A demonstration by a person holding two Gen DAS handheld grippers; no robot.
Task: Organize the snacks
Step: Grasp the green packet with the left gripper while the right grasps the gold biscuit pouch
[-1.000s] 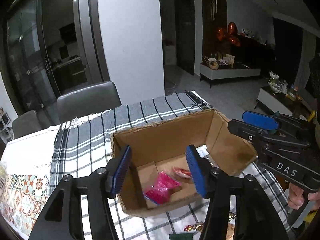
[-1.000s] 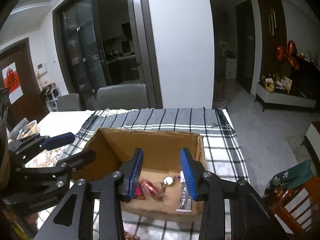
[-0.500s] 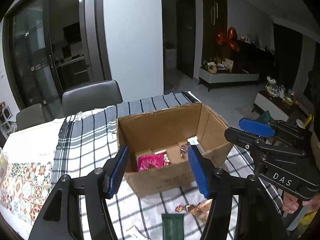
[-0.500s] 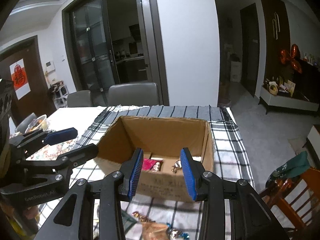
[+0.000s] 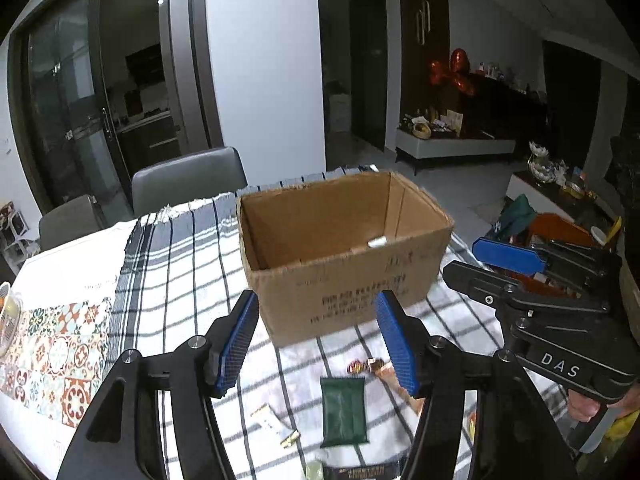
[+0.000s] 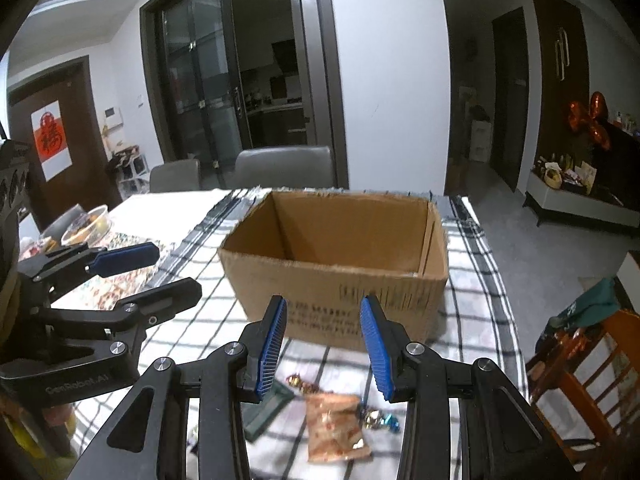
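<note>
Change: both grippers have pulled back and dropped lower; a second ago they hung over the open box with the pink packet in sight inside, and now the box's printed front wall faces them and loose snacks show on the cloth below.
Left gripper (image 5: 318, 338): jaws spread wide, nothing between the blue pads, hovering above the cloth.
Right gripper (image 6: 323, 346): jaws likewise apart and empty, hovering just beside the left one.
Snacks under left gripper: one dark green packet (image 5: 344, 412) lies flat on the cloth between and below the fingers; one small white-and-yellow wrapper (image 5: 269, 421) to its left; foil candies (image 5: 359, 366) just beyond it, near the right finger.
Snacks under right gripper: one orange-tan packet (image 6: 335, 426) lies below and between the fingers; the green packet's corner shows at its left, partly hidden by the left finger; foil candies (image 6: 380, 421) at its right.
Count: two flat packets, one small wrapper, a handful of foil candies too blurred to count.
Cardboard box (image 5: 352, 264): one, open-topped, standing on the cloth just past the snacks; its contents are hidden by the front wall except one white sliver.
Surface: table under a black-and-white checked cloth (image 5: 176, 264), with a patterned tile-print mat (image 5: 52, 344) to the left.
Room: two grey chairs (image 6: 284, 168) behind the table, glass sliding doors, a white wall, dark doors and a low cabinet at far right.
</note>
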